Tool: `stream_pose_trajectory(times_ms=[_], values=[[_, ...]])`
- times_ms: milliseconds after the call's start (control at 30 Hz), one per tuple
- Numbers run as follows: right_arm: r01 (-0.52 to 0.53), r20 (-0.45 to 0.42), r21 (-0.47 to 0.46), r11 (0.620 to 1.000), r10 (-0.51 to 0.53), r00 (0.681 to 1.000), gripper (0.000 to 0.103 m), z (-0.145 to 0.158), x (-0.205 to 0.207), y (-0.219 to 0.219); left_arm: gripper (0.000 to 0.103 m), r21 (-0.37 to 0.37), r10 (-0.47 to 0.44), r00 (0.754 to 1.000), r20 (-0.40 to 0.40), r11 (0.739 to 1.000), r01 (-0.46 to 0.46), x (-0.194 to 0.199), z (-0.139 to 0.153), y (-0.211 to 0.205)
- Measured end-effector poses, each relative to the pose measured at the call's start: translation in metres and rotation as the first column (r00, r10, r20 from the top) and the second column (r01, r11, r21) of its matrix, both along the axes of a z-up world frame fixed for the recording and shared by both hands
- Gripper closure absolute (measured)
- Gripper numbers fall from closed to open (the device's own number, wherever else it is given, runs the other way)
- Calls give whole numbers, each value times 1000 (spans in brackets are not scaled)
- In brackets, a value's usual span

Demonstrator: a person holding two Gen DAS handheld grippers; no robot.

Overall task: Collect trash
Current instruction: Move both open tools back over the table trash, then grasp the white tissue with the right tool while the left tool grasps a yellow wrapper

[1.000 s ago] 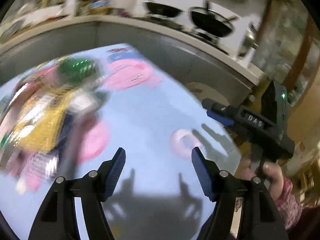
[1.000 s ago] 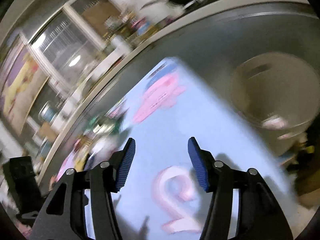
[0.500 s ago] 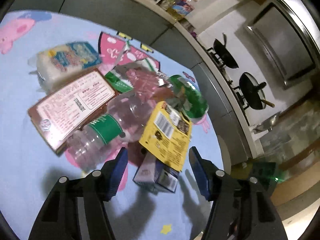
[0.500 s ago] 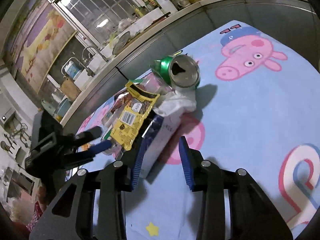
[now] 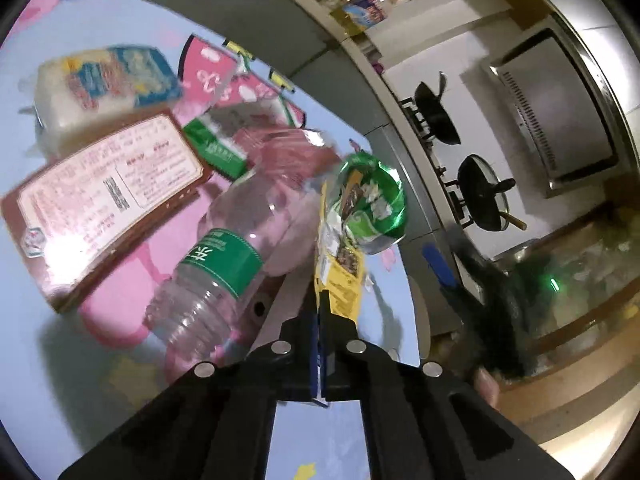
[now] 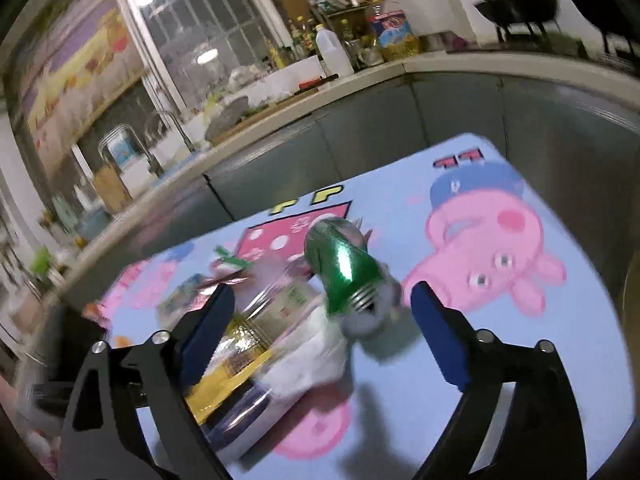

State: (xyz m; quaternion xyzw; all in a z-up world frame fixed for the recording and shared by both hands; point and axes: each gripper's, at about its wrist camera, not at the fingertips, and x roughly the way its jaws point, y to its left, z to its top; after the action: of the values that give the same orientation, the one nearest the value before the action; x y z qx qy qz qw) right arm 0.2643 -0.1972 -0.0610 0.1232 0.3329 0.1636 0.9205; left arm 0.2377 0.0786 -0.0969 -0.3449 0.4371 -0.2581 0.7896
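Note:
A pile of trash lies on the cartoon-pig tablecloth [image 5: 60,380]. In the left wrist view my left gripper [image 5: 321,304] is shut on the lower edge of a yellow snack wrapper [image 5: 340,276]. Beside it lie a clear plastic bottle with a green label [image 5: 224,264] and a crushed green can [image 5: 376,204]. In the right wrist view my right gripper [image 6: 324,300] is opening wide. The green can [image 6: 344,268] lies between its fingertips [image 6: 216,312], and no pad touches it. A white crumpled tissue [image 6: 316,364] and the yellow wrapper [image 6: 236,376] lie just below the can.
A brown labelled box [image 5: 100,196], a white-and-blue packet [image 5: 108,84] and a pink wrapper [image 5: 280,148] lie further back in the pile. A grey counter runs behind the table, with a stove and woks [image 5: 436,116], bottles [image 6: 332,52] and a sink tap [image 6: 120,148]. The table's edge [image 6: 560,224] is at the right.
My left gripper has shut on the yellow wrapper. My right gripper has spread wide and moved closer over the green can, which has tipped so its neck now faces the camera.

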Motion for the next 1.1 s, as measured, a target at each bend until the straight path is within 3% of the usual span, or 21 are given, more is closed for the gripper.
stream_pose_trajectory(times_ms=[133,200,333,433,533,633,700,833,933,1033,1067,1100], values=[[17,-55,-54,998,-20,998,13,-18,38,3,103,1,-4,1000,29,1000,4,-14,14,5],[52,-37,-136,989,-57,998,13,-21,47,2,103,-4,-17,998,53,1000,18,-26,23,8],[34,-55,-147,989,-42,998,13,-25,53,-8,103,-14,-95,990,106,995,97,-50,39,7],[8,-82,-144,989,-20,996,22,-24,56,-15,103,17,-168,980,111,986,167,-67,43,-8],[25,-84,-85,996,-32,996,38,-15,45,-28,103,54,-208,973,97,978,204,-78,36,-20],[-13,-79,51,999,17,997,44,-7,19,-33,103,115,-242,967,84,966,232,-87,28,-35],[-62,-98,90,994,71,993,45,-10,9,-26,103,118,-259,963,70,961,250,-89,25,-37],[-93,-176,112,989,112,978,47,-34,3,-4,103,127,-259,965,47,960,251,-94,19,-36],[-31,-250,172,985,74,966,51,-59,13,0,103,123,-247,968,43,963,240,-98,18,-32],[23,-306,247,969,56,950,67,-83,21,-1,103,127,-236,971,39,965,230,-101,19,-30],[29,-329,287,958,70,942,87,-90,21,-2,103,129,-234,972,37,965,227,-102,19,-29],[26,-340,305,952,84,937,98,-94,21,-2,103,131,-232,972,37,965,226,-102,19,-29]])
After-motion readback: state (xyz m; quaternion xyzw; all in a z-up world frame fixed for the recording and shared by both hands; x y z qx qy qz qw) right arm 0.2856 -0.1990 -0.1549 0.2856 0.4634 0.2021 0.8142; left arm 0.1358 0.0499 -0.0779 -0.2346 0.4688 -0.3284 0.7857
